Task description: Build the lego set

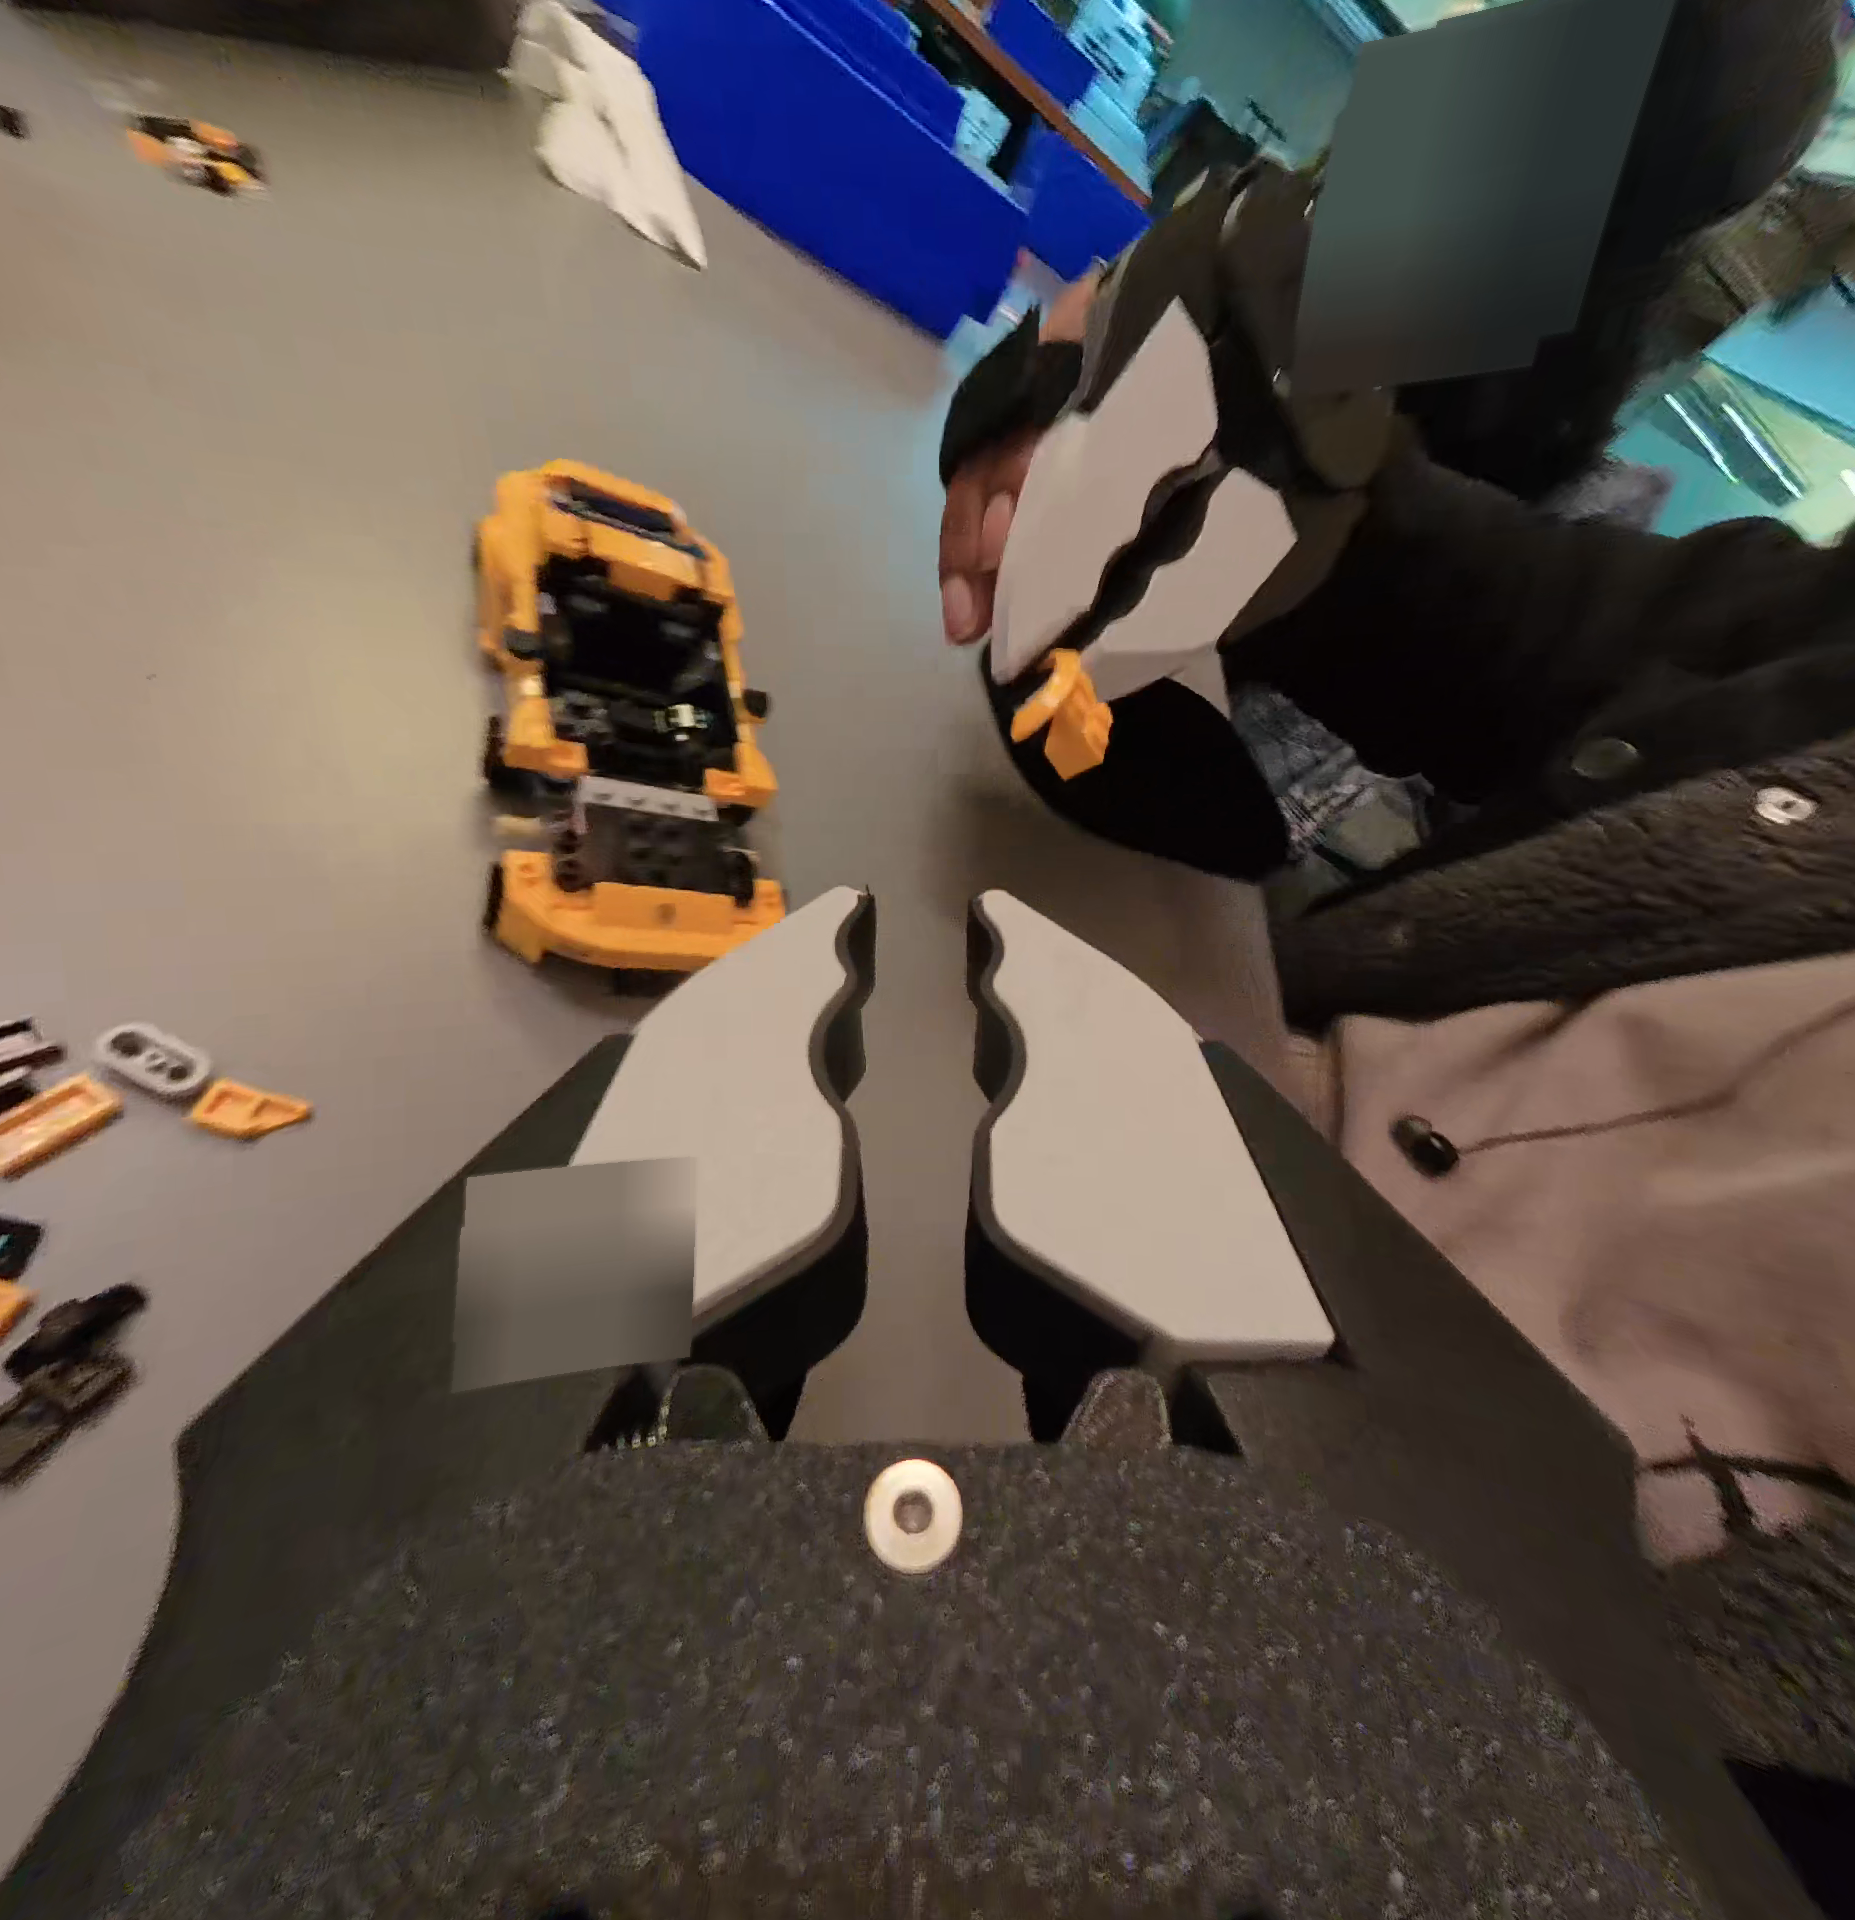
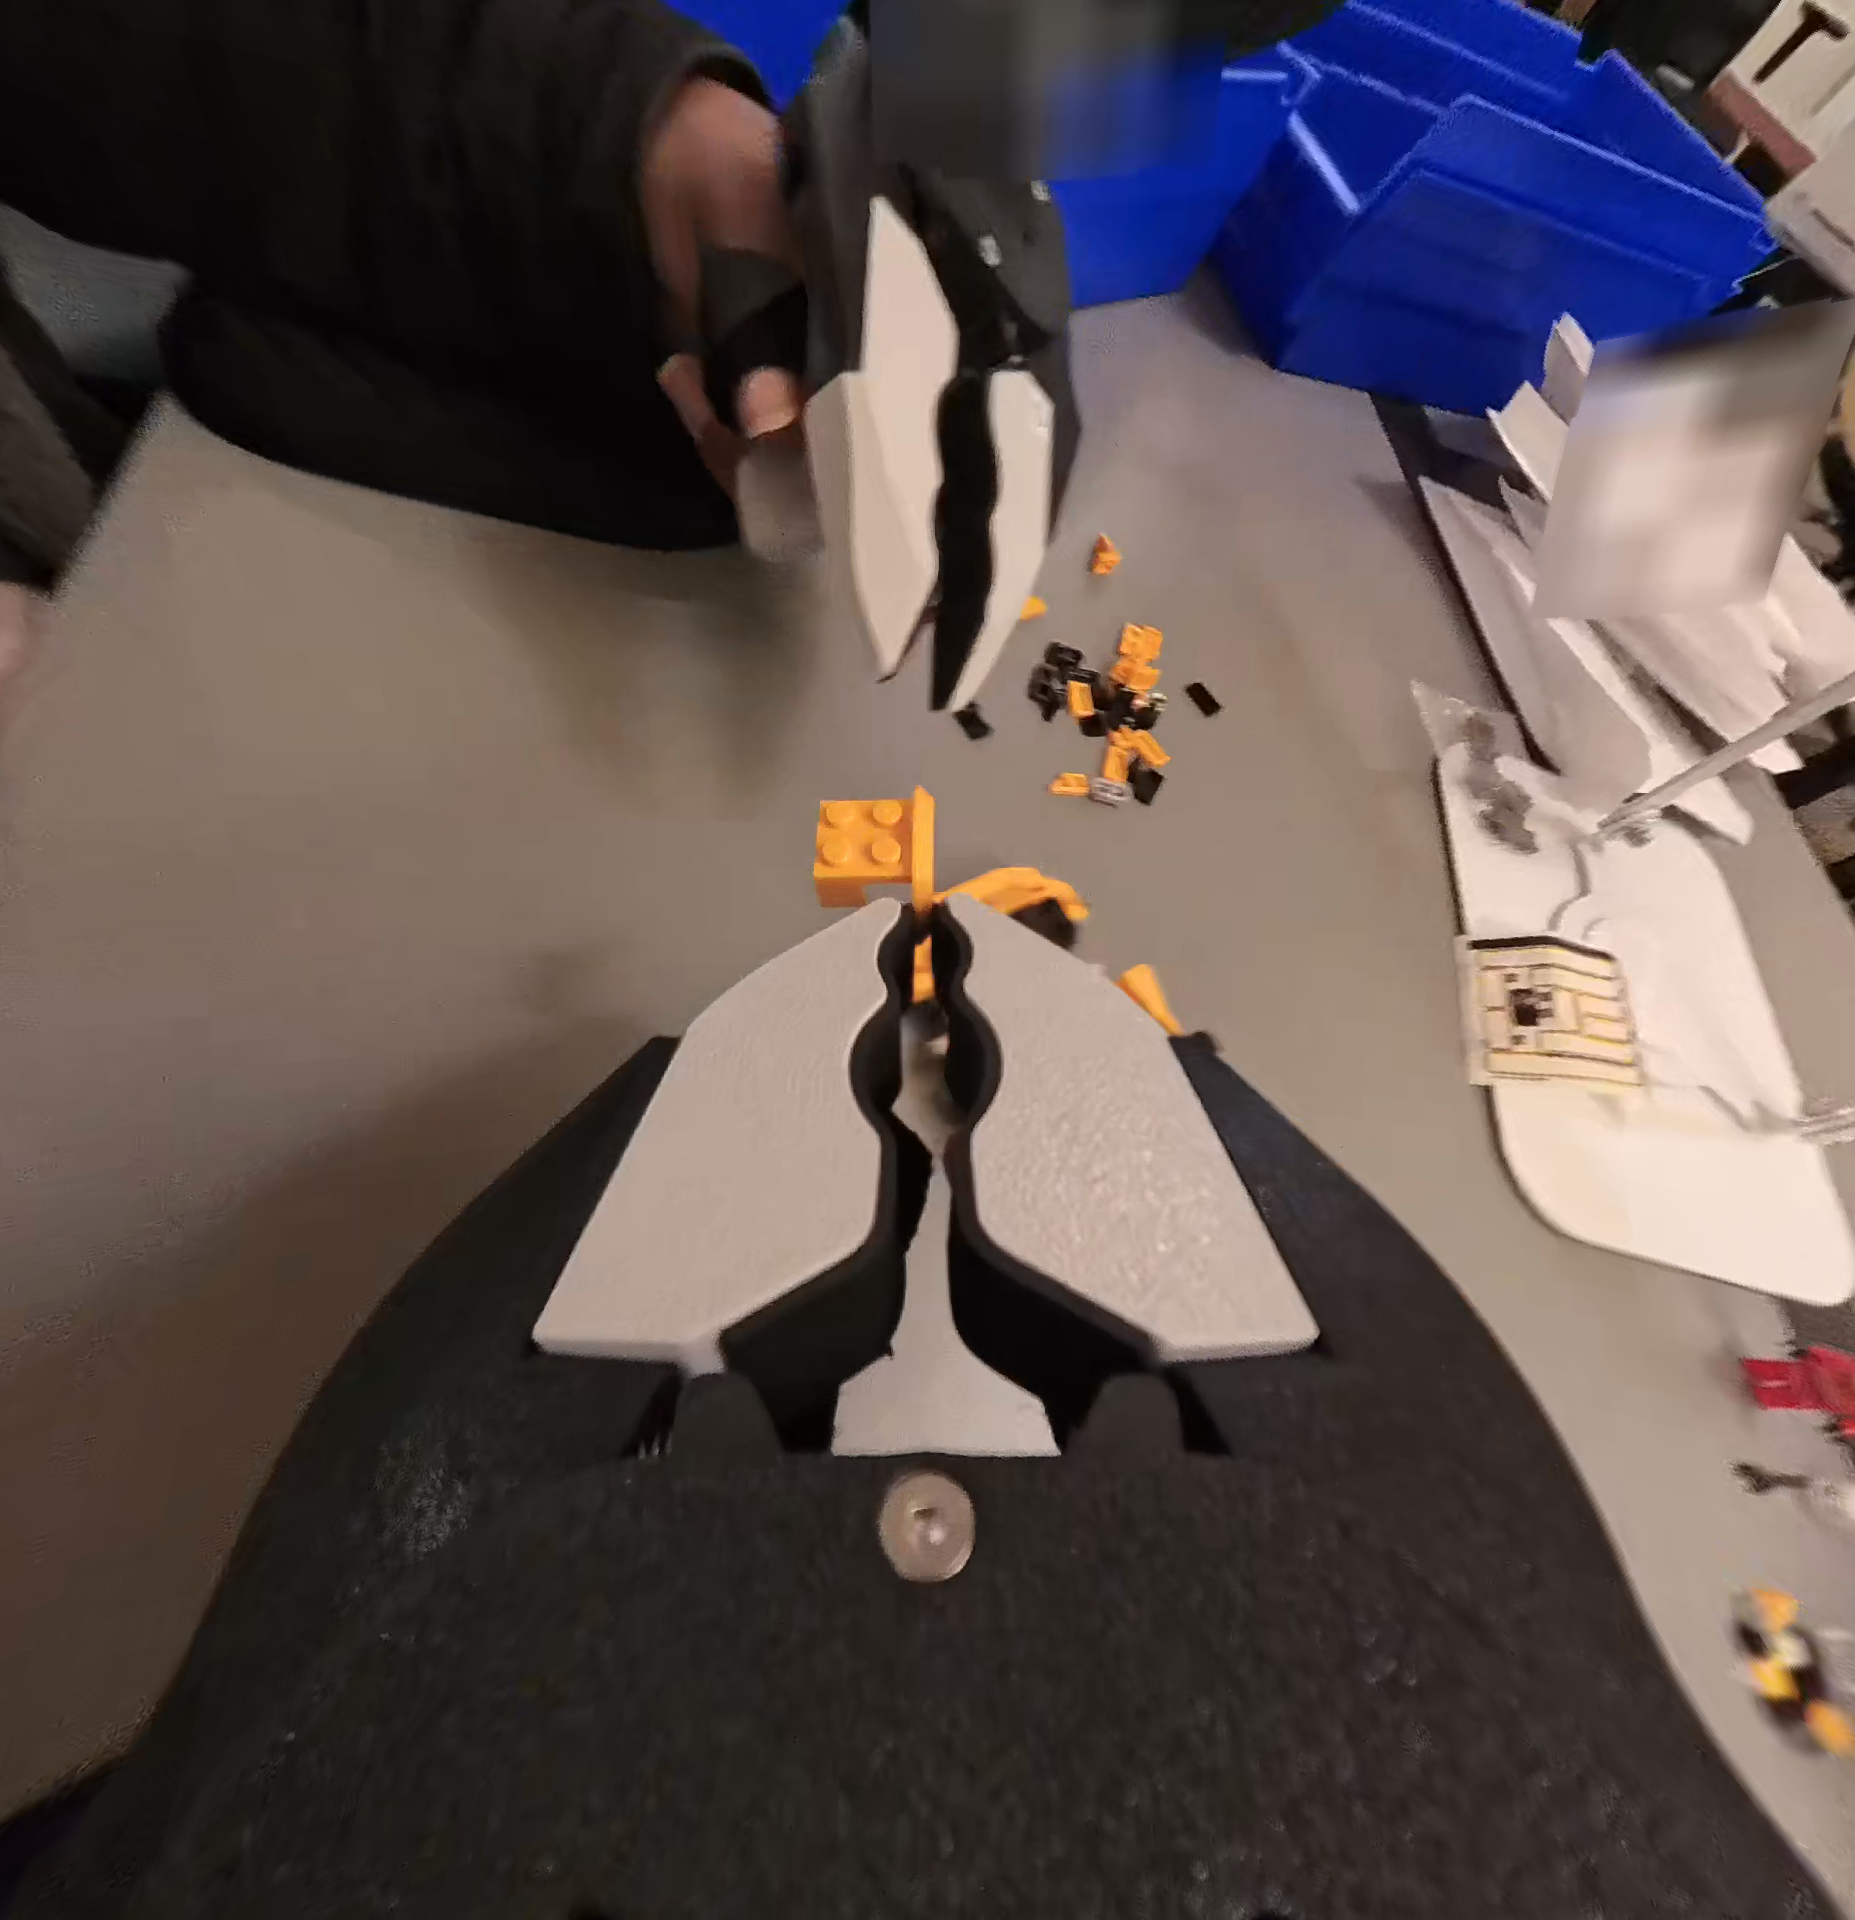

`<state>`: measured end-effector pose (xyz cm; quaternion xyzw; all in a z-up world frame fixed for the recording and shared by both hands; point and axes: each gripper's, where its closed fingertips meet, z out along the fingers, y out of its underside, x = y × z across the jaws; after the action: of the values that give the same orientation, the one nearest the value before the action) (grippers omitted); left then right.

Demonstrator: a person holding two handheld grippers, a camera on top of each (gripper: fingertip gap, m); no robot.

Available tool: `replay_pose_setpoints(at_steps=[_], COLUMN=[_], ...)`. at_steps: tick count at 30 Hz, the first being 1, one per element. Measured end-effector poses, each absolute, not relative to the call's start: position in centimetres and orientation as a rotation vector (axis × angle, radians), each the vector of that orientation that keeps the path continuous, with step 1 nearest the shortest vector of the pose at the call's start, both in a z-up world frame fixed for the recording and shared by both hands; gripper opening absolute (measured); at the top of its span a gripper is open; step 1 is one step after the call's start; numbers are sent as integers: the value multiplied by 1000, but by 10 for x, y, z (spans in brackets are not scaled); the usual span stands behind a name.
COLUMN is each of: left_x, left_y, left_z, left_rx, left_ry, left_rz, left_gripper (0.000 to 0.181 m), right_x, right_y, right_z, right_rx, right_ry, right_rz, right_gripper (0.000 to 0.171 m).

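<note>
- Right tool (image 2: 925, 914) clamped by its grey tips on a small orange plastic bracket piece (image 2: 876, 847), held above the grey bench (image 2: 331, 883); grip thin, on one upright flange only, so likely to twist or pop out under pressing force.
- Left tool (image 1: 918, 904) parted, holding nothing, hovering just beside the front end of the half-built orange and black plastic car (image 1: 616, 717).
- Car resting loose near the bench middle, unbraced; pushing a piece on could slide or tip it.
- Farther off, scattered small orange and black loose bricks (image 2: 1110, 707) toward the far side, near the blue plastic bins (image 2: 1474, 218); a sweep of either tool might scatter them.
- More loose flat orange and grey parts (image 1: 154, 1081) at the bench's left edge, at risk of being knocked off.
</note>
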<state>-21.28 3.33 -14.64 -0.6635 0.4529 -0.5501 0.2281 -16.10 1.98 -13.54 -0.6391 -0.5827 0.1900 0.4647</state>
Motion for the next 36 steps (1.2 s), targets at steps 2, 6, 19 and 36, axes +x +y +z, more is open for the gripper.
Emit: replay_pose_setpoints(at_steps=[2, 6, 19, 36], left_x=[-212, -212, -214, -218], left_y=[39, 42, 45, 44], left_z=[-157, -167, -163, -152], left_rx=[-1859, -1865, -1878, -1779], left_ry=[1217, 1235, 1169, 1177], left_rz=[-1471, -1373, -1555, -1557], left_gripper=[16, 13, 17, 0], right_x=[-161, -170, -182, -167], right_y=[51, 114, 148, 164], right_z=[-134, -145, -226, -171], right_rx=[-1562, -1553, -1574, -1609], right_ry=[-1486, -1641, -2134, -1824], right_rz=[400, 331, 566, 470], right_gripper=[2, 2, 2, 11])
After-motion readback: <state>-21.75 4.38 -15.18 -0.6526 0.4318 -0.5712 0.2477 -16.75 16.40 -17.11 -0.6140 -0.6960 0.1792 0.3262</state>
